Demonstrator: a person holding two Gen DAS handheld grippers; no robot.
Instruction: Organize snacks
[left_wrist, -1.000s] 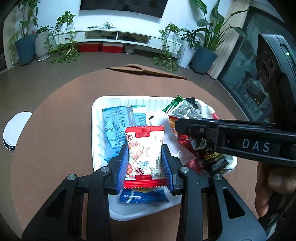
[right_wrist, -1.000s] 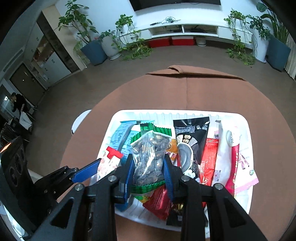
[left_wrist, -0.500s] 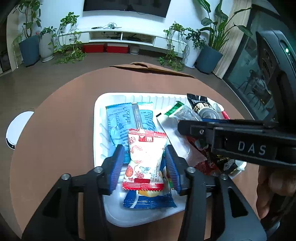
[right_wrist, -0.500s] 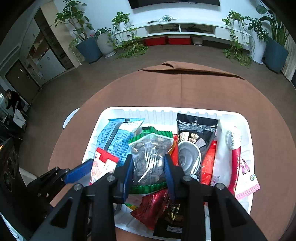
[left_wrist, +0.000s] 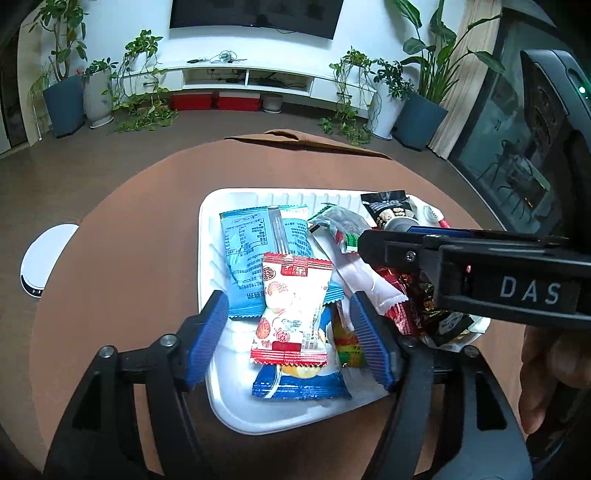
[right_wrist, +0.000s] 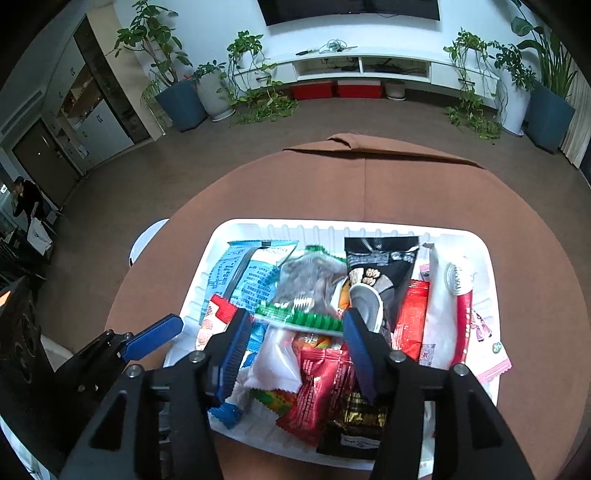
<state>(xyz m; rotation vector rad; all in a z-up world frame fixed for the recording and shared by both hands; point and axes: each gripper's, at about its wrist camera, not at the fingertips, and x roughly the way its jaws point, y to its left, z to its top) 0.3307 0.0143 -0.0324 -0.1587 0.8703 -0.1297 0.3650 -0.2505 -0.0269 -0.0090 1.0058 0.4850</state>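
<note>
Both jaws opening, pads clear: left gripper (left_wrist: 288, 343) straddles the red-white packet (left_wrist: 291, 314) near the white tray (left_wrist: 205, 236)'s near-left corner, right gripper (right_wrist: 295, 347) straddles the clear green-edged bag (right_wrist: 306, 291) mid-tray, so I'd back out straight, avoiding snagged wrappers.

Left gripper (left_wrist: 288, 343): jaws, 1 second ago clamped on the red-and-white snack packet (left_wrist: 293, 310), are opening; gaps now show on both sides and the packet lies on the pile in the white tray (left_wrist: 207, 236). Right gripper (right_wrist: 295, 350): jaws likewise opening off the clear green-edged packet (right_wrist: 306, 291), which has dropped flat onto the snacks.
</note>
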